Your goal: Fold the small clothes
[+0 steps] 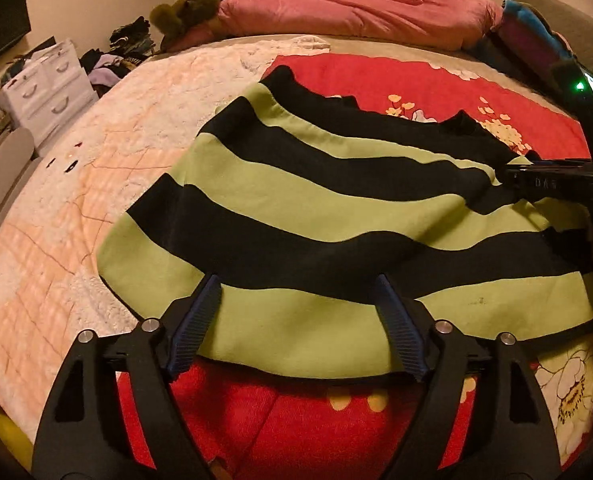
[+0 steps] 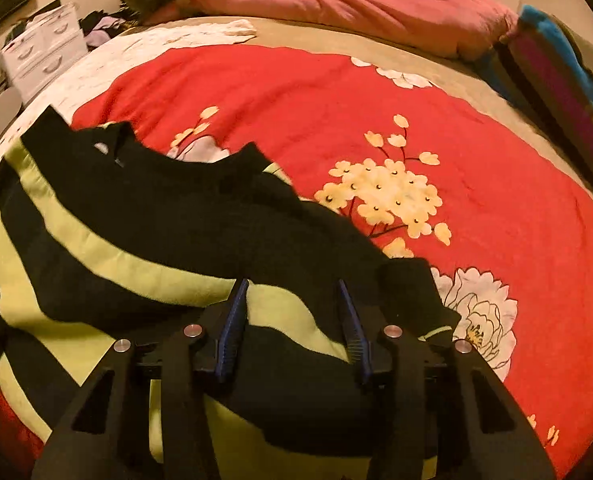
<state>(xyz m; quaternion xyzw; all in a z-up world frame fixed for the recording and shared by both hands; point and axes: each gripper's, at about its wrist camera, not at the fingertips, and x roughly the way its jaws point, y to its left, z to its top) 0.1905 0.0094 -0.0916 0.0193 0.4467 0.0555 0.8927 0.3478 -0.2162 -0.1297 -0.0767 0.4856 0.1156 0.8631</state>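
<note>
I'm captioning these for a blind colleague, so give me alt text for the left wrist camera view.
A green and black striped sweater lies spread on a red floral blanket on a bed, with the open left gripper poised at its near hem. The right gripper reaches in at the sweater's right edge, and a pink quilt is bunched along the far side.

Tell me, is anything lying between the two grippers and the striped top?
Nothing visible. The left gripper is open over the hem of the striped top, and the right gripper is open over its side.
</note>
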